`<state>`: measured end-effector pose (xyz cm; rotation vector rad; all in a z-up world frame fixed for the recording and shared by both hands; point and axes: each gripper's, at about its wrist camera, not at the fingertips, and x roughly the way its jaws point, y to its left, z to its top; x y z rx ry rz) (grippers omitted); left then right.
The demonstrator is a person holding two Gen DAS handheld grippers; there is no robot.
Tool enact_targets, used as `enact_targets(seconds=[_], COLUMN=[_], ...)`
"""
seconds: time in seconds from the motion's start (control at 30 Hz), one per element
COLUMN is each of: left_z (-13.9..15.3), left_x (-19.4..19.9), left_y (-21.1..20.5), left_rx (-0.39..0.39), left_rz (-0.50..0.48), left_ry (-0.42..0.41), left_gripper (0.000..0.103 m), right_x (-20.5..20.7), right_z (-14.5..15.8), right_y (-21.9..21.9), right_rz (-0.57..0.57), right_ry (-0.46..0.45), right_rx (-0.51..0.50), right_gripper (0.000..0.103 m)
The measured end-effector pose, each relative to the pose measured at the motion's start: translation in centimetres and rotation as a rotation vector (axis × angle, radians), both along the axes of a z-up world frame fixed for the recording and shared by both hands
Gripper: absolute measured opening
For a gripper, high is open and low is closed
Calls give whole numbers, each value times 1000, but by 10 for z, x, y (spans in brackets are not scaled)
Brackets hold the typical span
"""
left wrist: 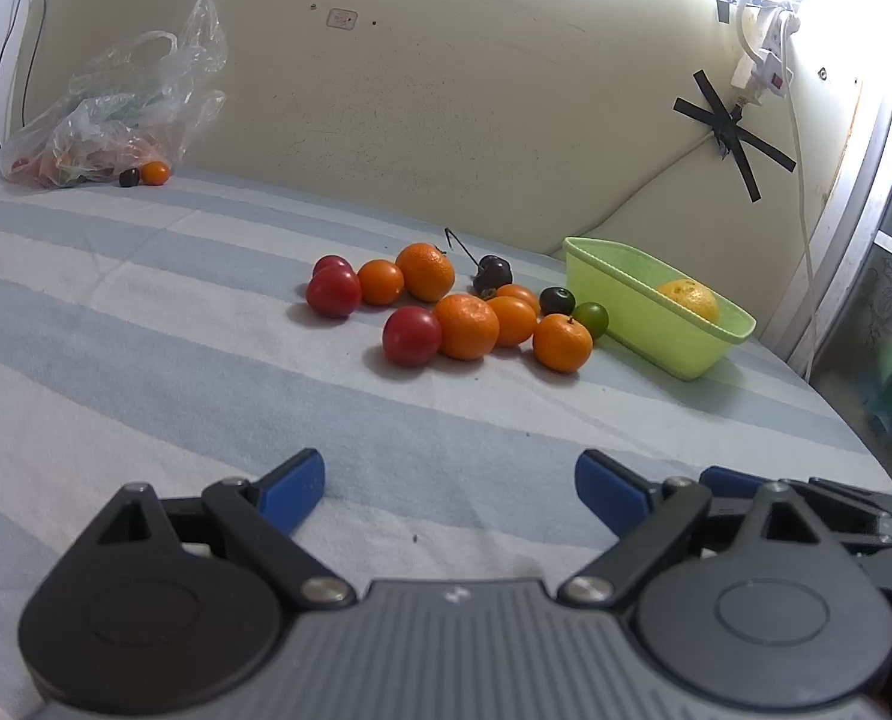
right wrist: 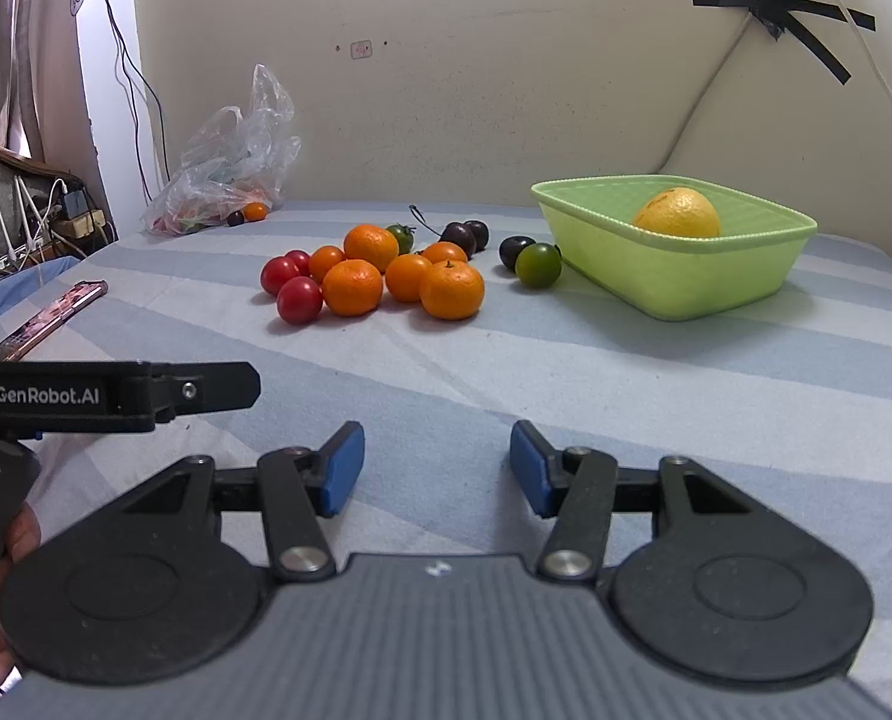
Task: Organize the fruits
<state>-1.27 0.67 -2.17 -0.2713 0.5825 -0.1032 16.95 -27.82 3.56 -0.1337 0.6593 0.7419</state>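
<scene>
Both empty grippers, left [left wrist: 450, 489] spread wide and right [right wrist: 437, 468] gaping narrower, are hovering over a blue-striped sheet [right wrist: 625, 372]. Beyond, three red tomatoes [right wrist: 299, 299] and six mandarins [right wrist: 451, 289] are clustering beside a green basket [right wrist: 685, 282] holding one yellow citrus [right wrist: 676, 214]; a plastic bag [right wrist: 230, 162] is slumping against the cream wall [right wrist: 475, 90].

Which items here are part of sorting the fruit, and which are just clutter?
Job: loose fruit pile, green basket, yellow fruit already inside it.

Lying about: plastic bag, phone, wall tape.
</scene>
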Motion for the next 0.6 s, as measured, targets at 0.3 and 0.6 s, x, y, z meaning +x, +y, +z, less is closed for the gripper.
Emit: enact_targets(seconds=[0.3, 0.6], left_z=[0, 0], left_x=[1, 1], left_y=[-1, -1], left_rx=[9, 9], left_rz=[1, 1], left_ry=[3, 3], left_gripper=[95, 95], right_x=[0, -1], right_z=[1, 1], right_y=[-1, -1], right_rz=[1, 3], right_ry=[1, -1], right_rx=[2, 4], right_gripper=[57, 57])
